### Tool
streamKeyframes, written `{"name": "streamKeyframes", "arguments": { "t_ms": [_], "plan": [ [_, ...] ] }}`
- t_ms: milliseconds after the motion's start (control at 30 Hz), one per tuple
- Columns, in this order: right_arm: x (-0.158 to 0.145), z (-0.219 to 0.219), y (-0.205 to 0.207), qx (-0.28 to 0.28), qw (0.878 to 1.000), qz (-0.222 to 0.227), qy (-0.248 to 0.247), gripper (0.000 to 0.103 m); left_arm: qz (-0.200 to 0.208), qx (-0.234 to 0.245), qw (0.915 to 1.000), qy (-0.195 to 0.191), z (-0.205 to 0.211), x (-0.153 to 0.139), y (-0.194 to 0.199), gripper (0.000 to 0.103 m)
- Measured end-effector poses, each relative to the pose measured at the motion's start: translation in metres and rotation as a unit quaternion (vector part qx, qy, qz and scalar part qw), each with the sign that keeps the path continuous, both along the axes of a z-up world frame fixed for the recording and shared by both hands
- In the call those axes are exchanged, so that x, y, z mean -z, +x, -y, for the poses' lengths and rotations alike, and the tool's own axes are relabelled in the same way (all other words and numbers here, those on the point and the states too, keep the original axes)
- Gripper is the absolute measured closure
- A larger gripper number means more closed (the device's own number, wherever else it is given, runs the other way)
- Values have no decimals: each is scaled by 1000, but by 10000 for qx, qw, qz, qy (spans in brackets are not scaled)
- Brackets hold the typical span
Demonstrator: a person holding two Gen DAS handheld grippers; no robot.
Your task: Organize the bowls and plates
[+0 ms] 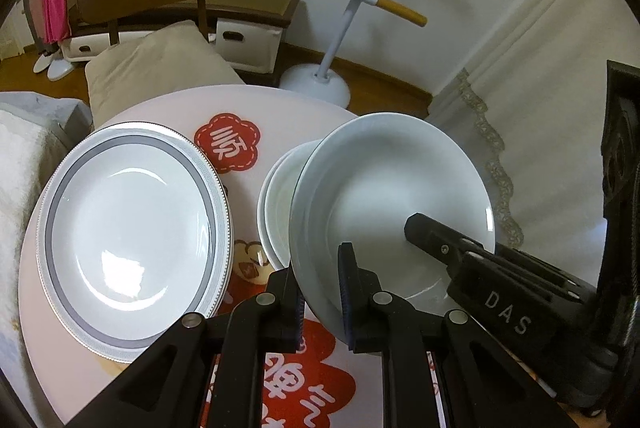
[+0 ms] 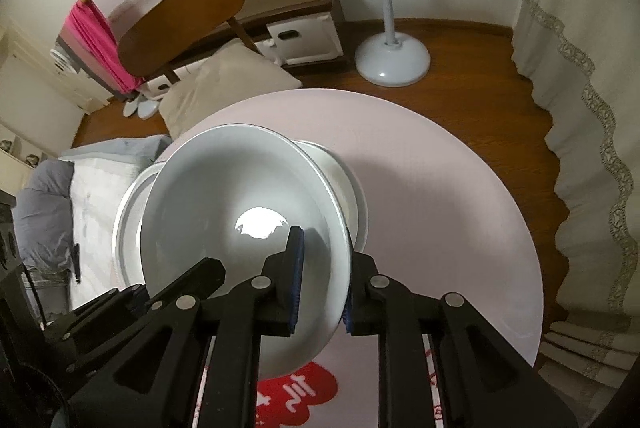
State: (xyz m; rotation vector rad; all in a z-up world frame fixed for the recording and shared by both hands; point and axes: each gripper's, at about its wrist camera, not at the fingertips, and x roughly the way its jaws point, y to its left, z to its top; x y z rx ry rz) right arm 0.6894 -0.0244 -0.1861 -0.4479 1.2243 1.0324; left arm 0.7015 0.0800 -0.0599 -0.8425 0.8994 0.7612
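While both the left gripper [image 1: 320,292] and right gripper [image 2: 322,280] pinch opposite rims of the tilted plain white ceramic bowl [image 1: 394,196], it hangs just above the stacked white bowls [image 1: 276,204] near the round pink table's [image 2: 460,188] centre.

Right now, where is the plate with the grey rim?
In the left wrist view, the grey-rimmed plate lies flat on the left of the round table, beside the plain white bowl both grippers hold tilted over stacked bowls.
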Motion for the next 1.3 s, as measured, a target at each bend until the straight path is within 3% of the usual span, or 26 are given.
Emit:
{"name": "streamKeyframes", "arguments": {
  "t_ms": [300,567,1300],
  "plan": [
    [8,-9,1,-52,9996,241,-131,83,-50,11,9999,-95,-14,14,10,91],
    [13,-14,1,-10,9997,179,-144,82,-67,-21,9999,-99,-23,23,11,92],
    [6,-1,-11,176,9974,586,-380,78,228,100,9996,-91,-12,21,-3,93]
  ]
}}
